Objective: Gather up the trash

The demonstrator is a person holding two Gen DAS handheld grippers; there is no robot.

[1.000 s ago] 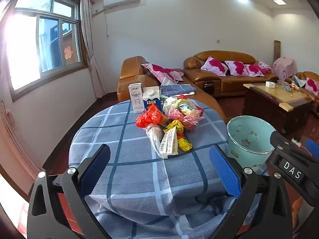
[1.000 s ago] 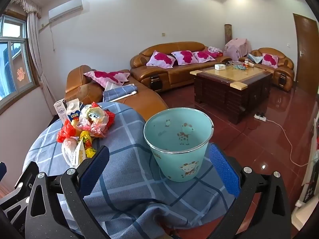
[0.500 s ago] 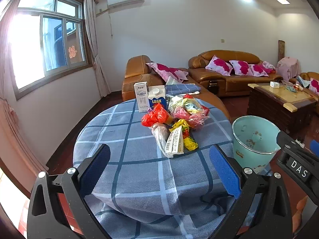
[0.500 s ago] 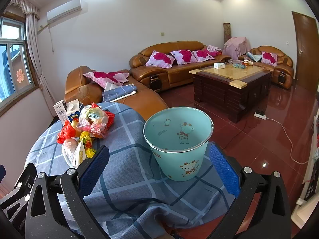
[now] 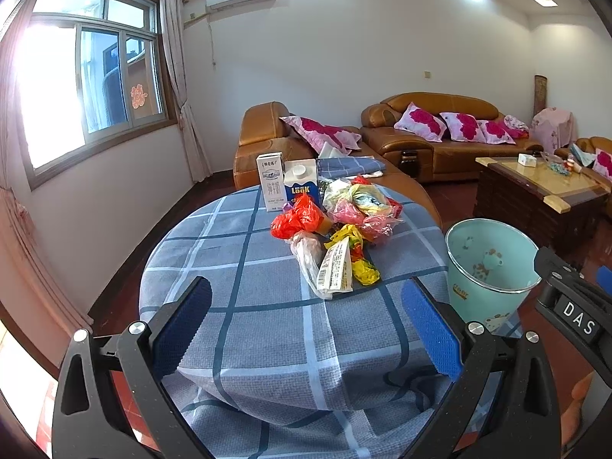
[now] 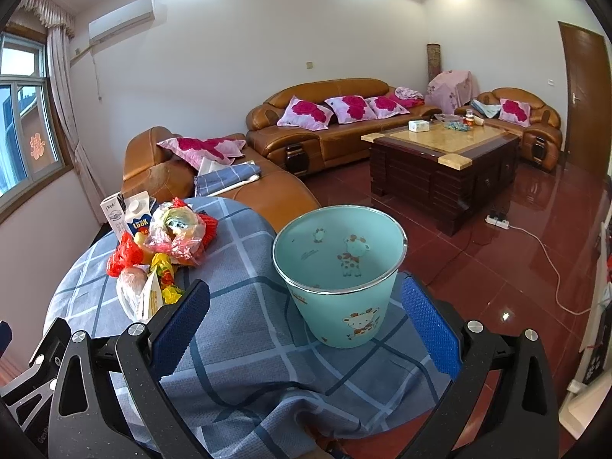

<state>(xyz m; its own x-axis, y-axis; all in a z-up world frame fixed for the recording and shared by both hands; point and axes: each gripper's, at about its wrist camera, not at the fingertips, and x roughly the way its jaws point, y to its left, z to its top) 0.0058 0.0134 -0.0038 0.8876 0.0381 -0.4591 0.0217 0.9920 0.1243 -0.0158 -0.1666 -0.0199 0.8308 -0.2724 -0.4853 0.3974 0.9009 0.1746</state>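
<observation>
A pile of trash (image 5: 336, 229) lies mid-table: a red plastic bag (image 5: 298, 218), a pink bag of wrappers (image 5: 361, 204), yellow wrappers (image 5: 357, 260) and a clear bag with a label (image 5: 329, 267). Two milk cartons (image 5: 287, 181) stand behind it. A mint-green bin (image 6: 338, 267) with giraffe prints stands on the table's right side, empty inside. My left gripper (image 5: 306, 329) is open and empty over the table's near edge. My right gripper (image 6: 306, 325) is open and empty just in front of the bin. The pile also shows in the right wrist view (image 6: 160, 244).
The round table has a blue checked cloth (image 5: 267, 344). Brown leather sofas (image 6: 317, 130) with pink cushions stand behind it. A dark wooden coffee table (image 6: 443, 164) is at the right. A power strip with a white cord (image 6: 497, 222) lies on the red floor.
Both grippers have drawn back and risen a little, so the table and trash look farther off. The left view has swung left. Nothing was grasped.
</observation>
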